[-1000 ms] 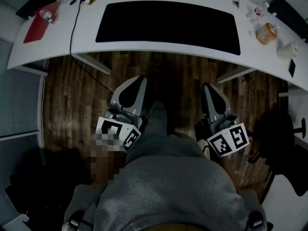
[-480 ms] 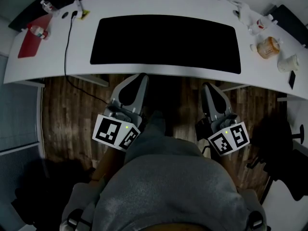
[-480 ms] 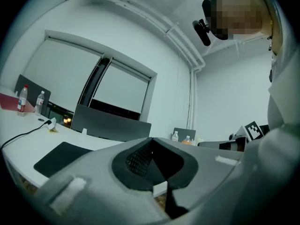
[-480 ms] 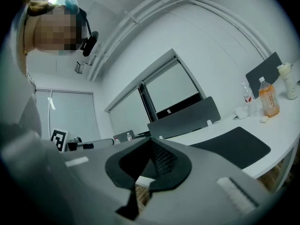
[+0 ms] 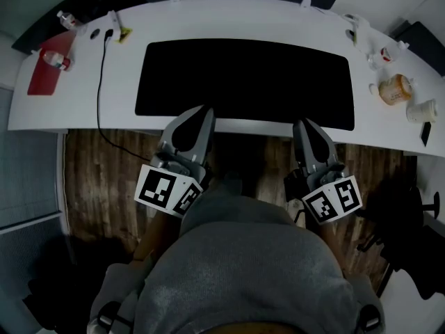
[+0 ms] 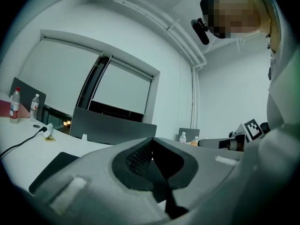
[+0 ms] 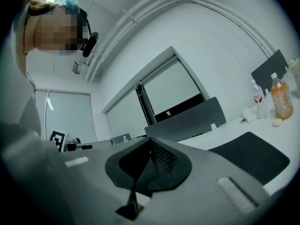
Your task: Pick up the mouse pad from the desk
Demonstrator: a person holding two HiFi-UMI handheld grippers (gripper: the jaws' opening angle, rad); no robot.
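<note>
Left claw (image 5: 203, 110): grey two-jaw unit, jaws pressed together, nothing held. Right claw (image 5: 303, 122): same pattern, jaws likewise together and empty. Both are held level, and in the head view their tips overlap the near border of the large black rectangular mouse pad (image 5: 243, 78). Whether they touch it cannot be told. The pad lies flat at the middle of the curved white tabletop (image 5: 83, 106), with a black cable (image 5: 103, 75) and a flat red sheet (image 5: 43, 75) to its left. Step in hand, as judged: the approach, with no grasp begun. The next move probably calls for parting the jaws, lowering to the thin near edge and working one jaw beneath it. Change from the earlier frames: bare wooden floor (image 5: 104, 179) then separated tips and tabletop; that gap has closed, and the jaws stayed shut.
</note>
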